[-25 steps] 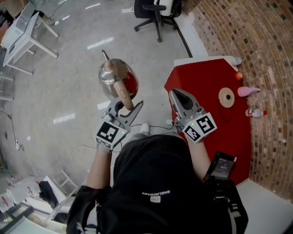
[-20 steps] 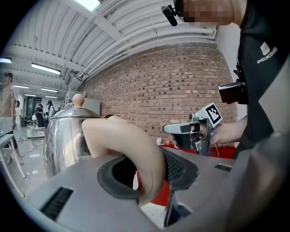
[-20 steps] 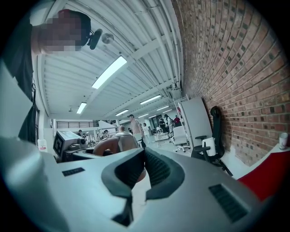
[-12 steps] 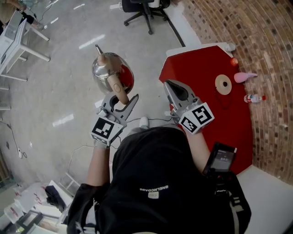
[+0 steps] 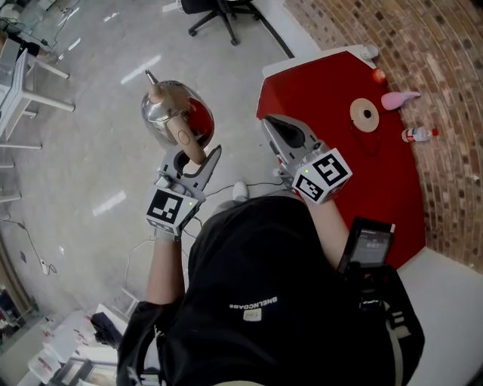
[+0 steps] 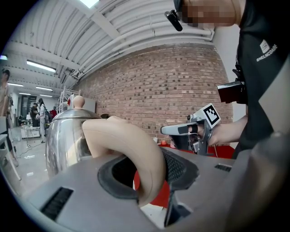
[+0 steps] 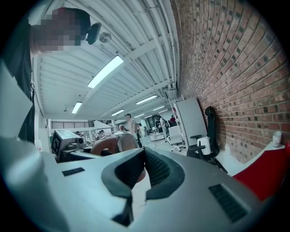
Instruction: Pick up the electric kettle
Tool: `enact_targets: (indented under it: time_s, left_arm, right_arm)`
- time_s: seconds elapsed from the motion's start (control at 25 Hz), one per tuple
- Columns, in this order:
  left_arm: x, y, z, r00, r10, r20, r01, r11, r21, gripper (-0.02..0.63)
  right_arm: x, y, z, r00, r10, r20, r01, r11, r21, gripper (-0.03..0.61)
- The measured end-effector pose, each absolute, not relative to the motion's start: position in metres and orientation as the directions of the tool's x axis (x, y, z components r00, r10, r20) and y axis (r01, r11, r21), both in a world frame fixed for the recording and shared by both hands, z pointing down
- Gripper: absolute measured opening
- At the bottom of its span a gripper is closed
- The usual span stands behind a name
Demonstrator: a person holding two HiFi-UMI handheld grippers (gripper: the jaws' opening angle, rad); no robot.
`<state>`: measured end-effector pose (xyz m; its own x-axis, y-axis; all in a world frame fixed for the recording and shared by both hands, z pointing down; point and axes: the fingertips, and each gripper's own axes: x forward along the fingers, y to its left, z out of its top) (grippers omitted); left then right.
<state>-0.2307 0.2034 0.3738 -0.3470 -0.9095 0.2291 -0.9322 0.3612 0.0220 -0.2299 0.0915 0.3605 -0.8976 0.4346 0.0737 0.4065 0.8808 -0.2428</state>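
Note:
A shiny steel electric kettle [image 5: 176,114] with a beige handle [image 5: 187,141] and beige lid knob hangs in the air over the floor, left of the red table [image 5: 332,83]. My left gripper [image 5: 193,156] is shut on that handle; in the left gripper view the handle [image 6: 136,154] fills the gap between the pads, with the steel body [image 6: 65,138] beyond. My right gripper [image 5: 272,123] is held level at the table's near-left edge, shut with nothing in it. Its closed pads [image 7: 152,165] show in the right gripper view, the kettle [image 7: 113,142] behind them.
On the red table lie a round beige disc [image 5: 364,114], a pink item [image 5: 398,99] and a small bottle [image 5: 419,134]. A black office chair [image 5: 215,11] stands at the far end, a white-framed table [image 5: 30,83] at the left. Brick wall runs along the right.
The head view's framing has drifted, so everything sits a little higher and further left. The kettle stays in the left gripper's grip; the right gripper stays shut.

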Motion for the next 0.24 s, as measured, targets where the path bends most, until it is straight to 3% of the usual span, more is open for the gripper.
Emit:
enact_targets:
  time_s: [0.24]
  left_arm:
    - [-0.2312,0.2018,0.372,-0.345,-0.911,0.225,-0.933,0.358,0.017,0.14]
  right_arm:
    - [-0.2297,0.09,0.3582,-0.9,0.43,0.069,0.404,0.884,-0.237,0.008]
